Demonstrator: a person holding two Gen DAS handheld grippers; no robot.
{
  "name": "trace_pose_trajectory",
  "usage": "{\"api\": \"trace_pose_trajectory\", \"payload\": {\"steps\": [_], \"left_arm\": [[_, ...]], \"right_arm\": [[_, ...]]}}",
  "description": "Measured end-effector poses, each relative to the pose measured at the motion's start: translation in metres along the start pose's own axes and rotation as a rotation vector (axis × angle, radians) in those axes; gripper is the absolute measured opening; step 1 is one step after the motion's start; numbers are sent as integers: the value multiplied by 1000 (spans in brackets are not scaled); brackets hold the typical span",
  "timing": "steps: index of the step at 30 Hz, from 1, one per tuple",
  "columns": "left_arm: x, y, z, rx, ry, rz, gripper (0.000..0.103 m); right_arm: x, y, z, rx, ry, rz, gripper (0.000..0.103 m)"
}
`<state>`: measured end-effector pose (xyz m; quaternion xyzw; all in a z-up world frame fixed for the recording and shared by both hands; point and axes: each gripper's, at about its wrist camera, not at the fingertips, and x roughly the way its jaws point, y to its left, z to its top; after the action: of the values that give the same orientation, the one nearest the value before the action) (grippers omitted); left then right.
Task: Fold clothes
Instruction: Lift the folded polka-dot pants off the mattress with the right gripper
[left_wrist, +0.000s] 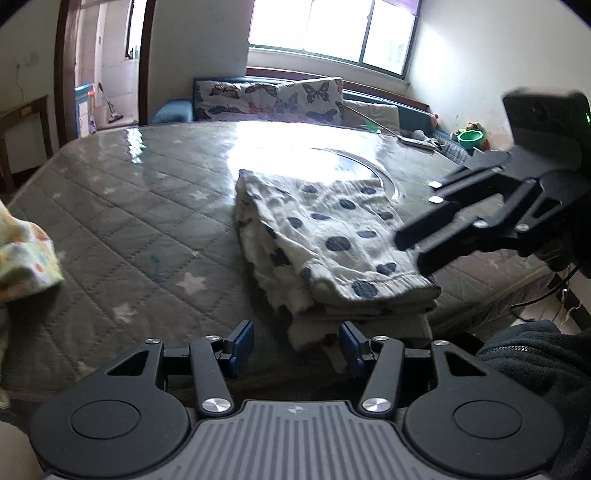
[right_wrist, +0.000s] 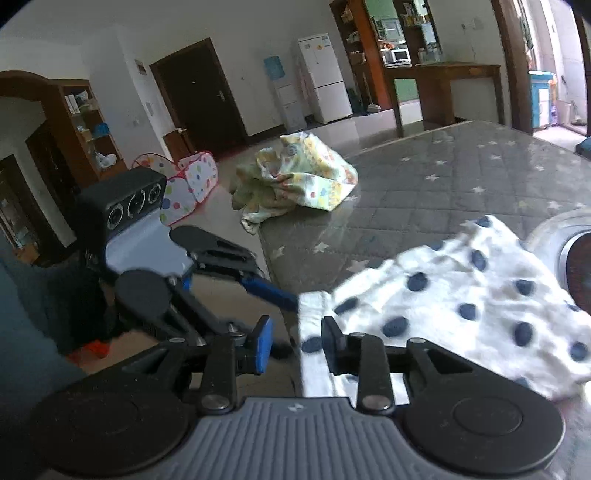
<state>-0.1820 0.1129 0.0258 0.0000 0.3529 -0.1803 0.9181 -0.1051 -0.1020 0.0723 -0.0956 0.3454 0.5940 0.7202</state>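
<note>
Leftmost, a crumpled patterned cloth (left_wrist: 26, 254) lies at the edge of the star-quilted table (left_wrist: 122, 206). Centre, the folded polka-dot garment (left_wrist: 325, 240) rests flat. My left gripper (left_wrist: 297, 343) stands spread at its near edge, pinching nothing. Rightward, my right gripper (right_wrist: 295, 345) is parted beside the garment's corner, pads off the fabric.

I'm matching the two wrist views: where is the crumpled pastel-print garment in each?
Left wrist: crumpled pastel-print garment at the left edge.
Right wrist: upper middle, at the table's far edge.
Shared landmark: folded white navy-dotted cloth.
</note>
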Motion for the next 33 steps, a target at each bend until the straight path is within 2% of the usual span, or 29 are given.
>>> {"api": "trace_pose_trajectory", "payload": {"steps": [4, 6, 12, 16, 21, 30, 33], "left_arm": [[-16, 5, 11, -9, -45, 30, 54], [-23, 5, 20, -15, -81, 28, 54], [-7, -16, 57, 27, -175, -67, 54], [30, -27, 65, 22, -125, -130, 54], [59, -22, 56, -31, -40, -109, 53], [52, -7, 43, -76, -19, -48, 54], [41, -20, 49, -42, -55, -38, 56]], "right_arm": [[-23, -4, -12, -4, 8, -61, 28], [-29, -7, -17, 9, 6, -84, 24], [-26, -13, -25, 27, 17, -100, 22], [-19, -7, -30, -4, 35, -96, 22], [-12, -2, -40, -20, 52, -100, 22], [-5, -12, -49, 15, 41, -72, 22], [-7, -18, -46, 50, 34, -55, 22]]}}
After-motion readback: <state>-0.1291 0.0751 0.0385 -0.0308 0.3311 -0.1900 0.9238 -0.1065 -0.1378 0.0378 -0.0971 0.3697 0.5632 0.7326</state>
